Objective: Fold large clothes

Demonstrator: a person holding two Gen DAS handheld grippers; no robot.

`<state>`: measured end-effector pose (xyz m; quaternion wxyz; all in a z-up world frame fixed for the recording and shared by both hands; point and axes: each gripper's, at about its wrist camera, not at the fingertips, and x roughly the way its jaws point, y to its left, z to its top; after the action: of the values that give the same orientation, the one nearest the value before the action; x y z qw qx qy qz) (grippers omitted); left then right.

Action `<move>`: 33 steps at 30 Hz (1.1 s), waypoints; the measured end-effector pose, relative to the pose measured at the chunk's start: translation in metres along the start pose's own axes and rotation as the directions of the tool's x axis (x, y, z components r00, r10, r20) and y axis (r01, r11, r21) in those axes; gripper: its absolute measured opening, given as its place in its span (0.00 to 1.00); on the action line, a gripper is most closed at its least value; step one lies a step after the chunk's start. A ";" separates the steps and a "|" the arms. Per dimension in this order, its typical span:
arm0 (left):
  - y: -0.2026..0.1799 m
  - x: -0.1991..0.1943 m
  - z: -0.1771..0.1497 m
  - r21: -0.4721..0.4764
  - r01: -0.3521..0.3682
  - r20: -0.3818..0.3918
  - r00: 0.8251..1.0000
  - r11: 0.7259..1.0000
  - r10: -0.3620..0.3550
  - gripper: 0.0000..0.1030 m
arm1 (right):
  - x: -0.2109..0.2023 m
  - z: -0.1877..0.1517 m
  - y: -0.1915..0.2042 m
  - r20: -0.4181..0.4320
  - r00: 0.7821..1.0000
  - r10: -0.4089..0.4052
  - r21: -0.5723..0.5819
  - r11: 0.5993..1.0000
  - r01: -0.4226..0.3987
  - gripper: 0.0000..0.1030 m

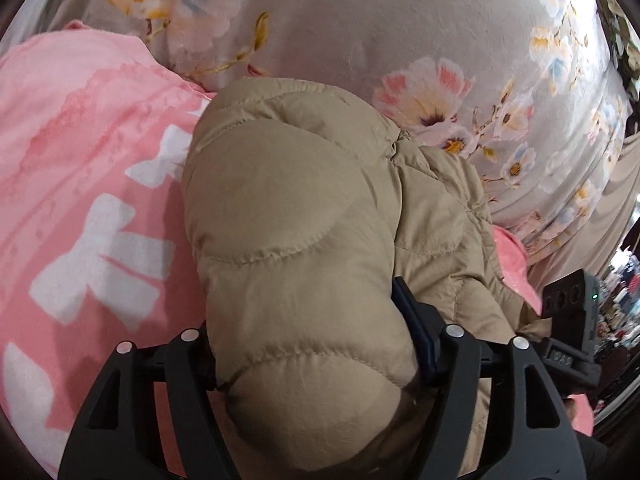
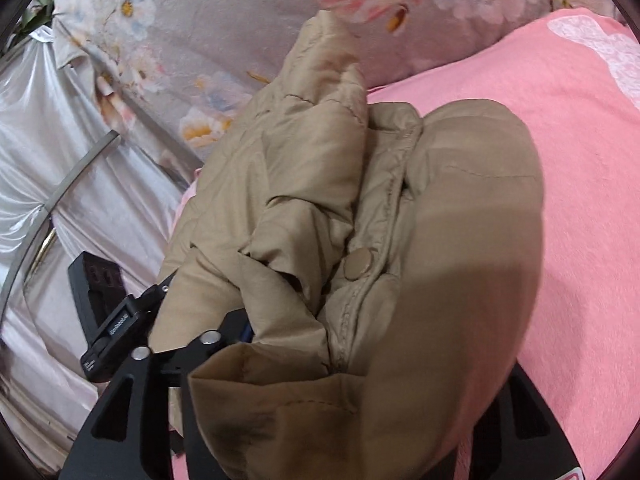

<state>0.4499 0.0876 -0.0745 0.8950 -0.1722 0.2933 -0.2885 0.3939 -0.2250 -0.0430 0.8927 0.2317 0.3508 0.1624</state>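
Note:
A puffy tan quilted jacket (image 1: 288,208) lies bunched on a pink bedsheet (image 1: 72,152). My left gripper (image 1: 304,304) straddles its near end. The jaws stand wide, and padding bulges between them against the blue pad of the right finger (image 1: 414,328). Fabric hides the left finger. In the right wrist view the same jacket (image 2: 460,240), with a snap button (image 2: 357,264), drapes over my right gripper (image 2: 360,340). Only its left finger (image 2: 240,320) shows, and the jaws are spread wide under the cloth. Each view catches the other gripper's body at its edge.
A grey floral quilt (image 1: 400,20) is heaped behind the jacket, also seen as the floral quilt (image 2: 192,32) in the right view. Silvery satin cloth (image 2: 60,128) hangs at the left there. The pink sheet (image 2: 580,200) stretches to the right.

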 end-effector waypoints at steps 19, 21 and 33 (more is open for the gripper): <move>-0.102 -0.086 0.014 0.123 -0.627 0.060 0.779 0.770 0.624 0.90 | -0.088 -0.017 0.125 0.201 0.765 -0.612 -0.303 0.703 0.643 0.31; -0.102 -0.073 0.006 0.122 -0.621 0.039 0.782 0.774 0.622 0.90 | -0.069 -0.015 0.120 0.161 0.773 -0.613 -0.282 0.722 0.632 0.28; -0.101 -0.031 -0.026 0.149 -0.592 -0.033 0.797 0.792 0.603 0.83 | -0.028 -0.035 0.085 0.100 0.713 -0.694 -0.266 0.672 0.691 0.25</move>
<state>0.3712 0.0248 -0.0325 0.9372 -0.0002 0.3483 -0.0161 0.3389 -0.1555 -0.0053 0.9092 -0.0497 0.3895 -0.1384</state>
